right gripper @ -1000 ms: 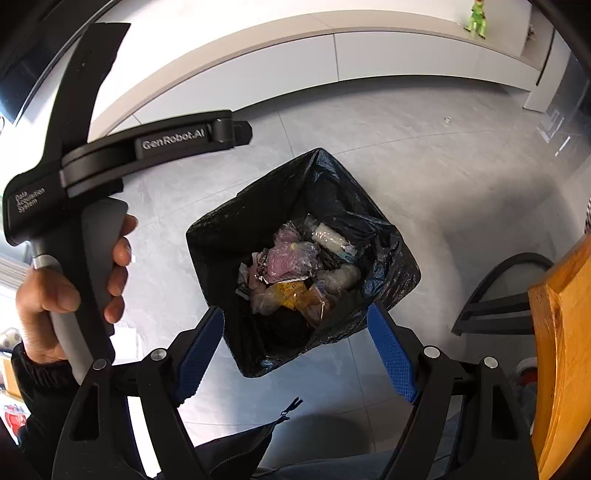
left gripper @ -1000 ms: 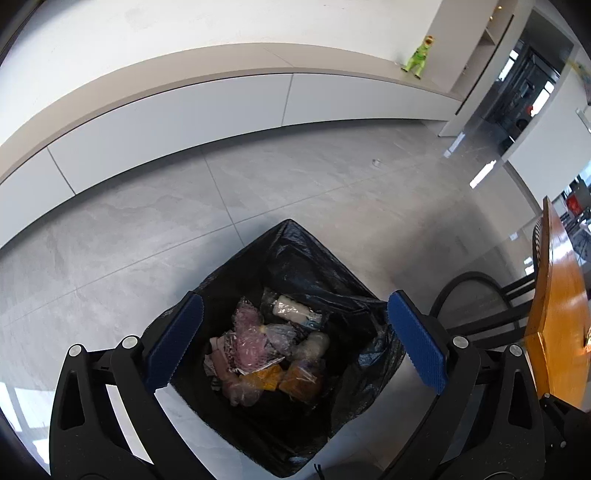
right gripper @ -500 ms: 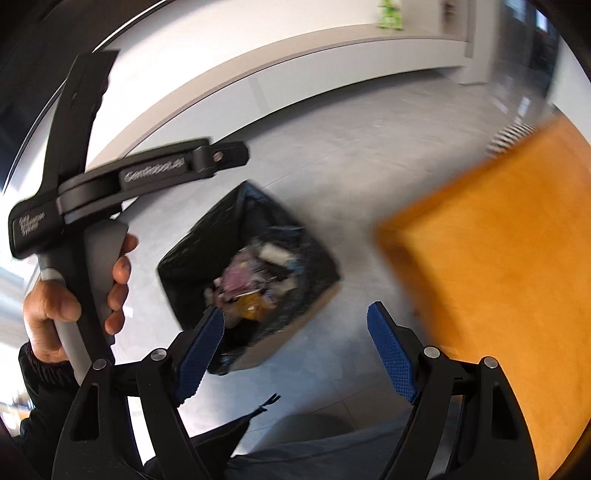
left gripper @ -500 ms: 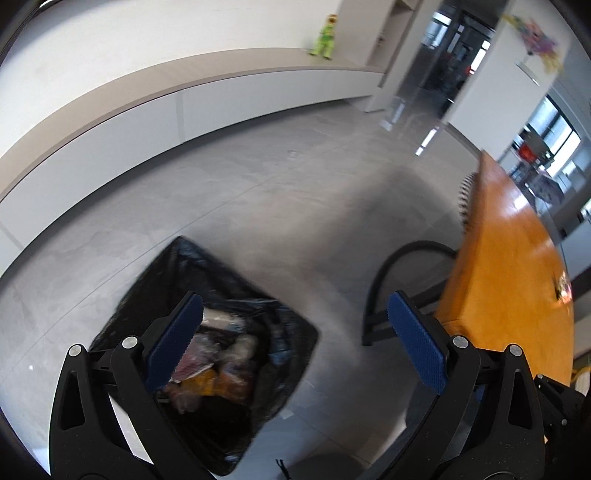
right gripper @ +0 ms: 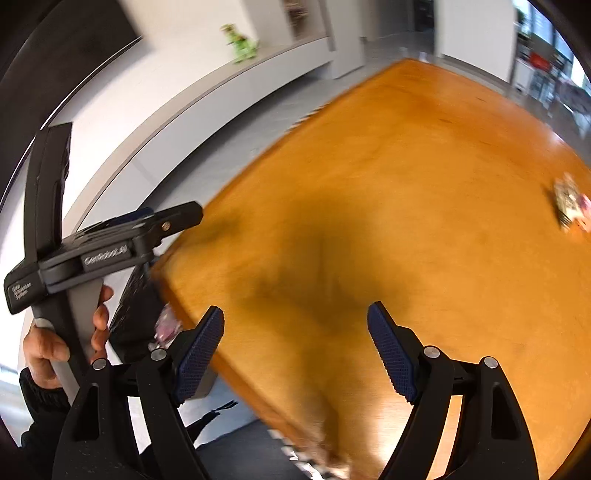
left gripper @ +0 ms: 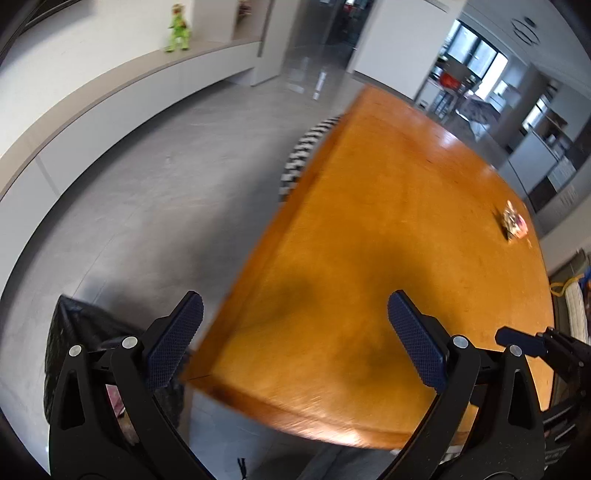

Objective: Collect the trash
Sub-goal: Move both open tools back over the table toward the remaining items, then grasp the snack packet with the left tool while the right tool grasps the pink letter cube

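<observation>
Left hand-held gripper (left gripper: 295, 332): has swung away from the black trash bag (left gripper: 70, 343), now low at its left, and faces the orange surface (left gripper: 388, 229).
Right hand-held gripper (right gripper: 295, 347): likewise turned onto the surface; bag (right gripper: 136, 317) now behind its left finger.
Newly in view: small wrapper pile (left gripper: 514, 223) far ahead, right.

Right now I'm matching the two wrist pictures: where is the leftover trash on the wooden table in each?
Left wrist view: the trash lies far right, near the table's far edge, beyond the open left claw.
Right wrist view: the trash sits at the right edge, blurred.
Shared landmark: the green toy on the ledge, upper left.
</observation>
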A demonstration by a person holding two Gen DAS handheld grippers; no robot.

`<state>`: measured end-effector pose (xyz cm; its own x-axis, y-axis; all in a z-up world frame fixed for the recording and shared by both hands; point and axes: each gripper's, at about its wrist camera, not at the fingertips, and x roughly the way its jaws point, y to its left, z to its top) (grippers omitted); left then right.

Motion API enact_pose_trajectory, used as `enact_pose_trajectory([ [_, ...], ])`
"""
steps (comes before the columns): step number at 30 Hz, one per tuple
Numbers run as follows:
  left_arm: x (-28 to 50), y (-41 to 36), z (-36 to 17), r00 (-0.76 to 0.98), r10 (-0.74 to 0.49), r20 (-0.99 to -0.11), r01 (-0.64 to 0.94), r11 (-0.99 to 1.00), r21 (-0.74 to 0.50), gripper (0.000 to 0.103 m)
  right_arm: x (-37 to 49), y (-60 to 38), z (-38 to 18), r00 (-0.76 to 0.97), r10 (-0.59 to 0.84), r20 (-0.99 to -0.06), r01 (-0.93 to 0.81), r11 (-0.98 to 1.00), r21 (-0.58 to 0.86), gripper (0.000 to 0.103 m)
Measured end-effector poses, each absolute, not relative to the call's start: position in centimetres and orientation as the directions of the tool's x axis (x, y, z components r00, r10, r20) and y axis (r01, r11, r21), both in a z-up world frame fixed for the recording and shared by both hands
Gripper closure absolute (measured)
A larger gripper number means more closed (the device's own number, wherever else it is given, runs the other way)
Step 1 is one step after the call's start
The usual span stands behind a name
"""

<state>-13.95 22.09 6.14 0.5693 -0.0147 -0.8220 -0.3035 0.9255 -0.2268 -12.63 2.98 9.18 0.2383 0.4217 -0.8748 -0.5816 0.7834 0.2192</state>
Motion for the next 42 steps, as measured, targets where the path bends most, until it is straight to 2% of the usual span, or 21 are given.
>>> enact_pose_trajectory([
  [8,-6.7,14.3,6.4,0.551,-0.117,-0.826,-0.147,0.961,-0.234,0.006,-8.1,-3.9,8.6,0.286,0.39,-0.875,-0.451,0.861,0.237,0.023],
  [18,1.6,4.6,6.2,0.495,-0.189,-0.848,0.031,0.979,-0.201,0.006,-3.1,-12.3,7.9,0.332,0.344,-0.878,-0.281,0.925,0.256,0.023],
  [33,16.3,-10.8,4.6,0.373,-0.322,-0.87,0.313,0.926,-0.208,0.006,3.0,-24.0,5.9,0.369,0.266,-0.891,-0.023,0.96,0.278,0.023],
  [42,20.3,-15.7,2.1,0.345,-0.287,-0.894,0.399,0.907,-0.137,0.008,5.4,-25.7,6.5,0.396,0.254,-0.883,0.012,0.96,0.281,0.022],
])
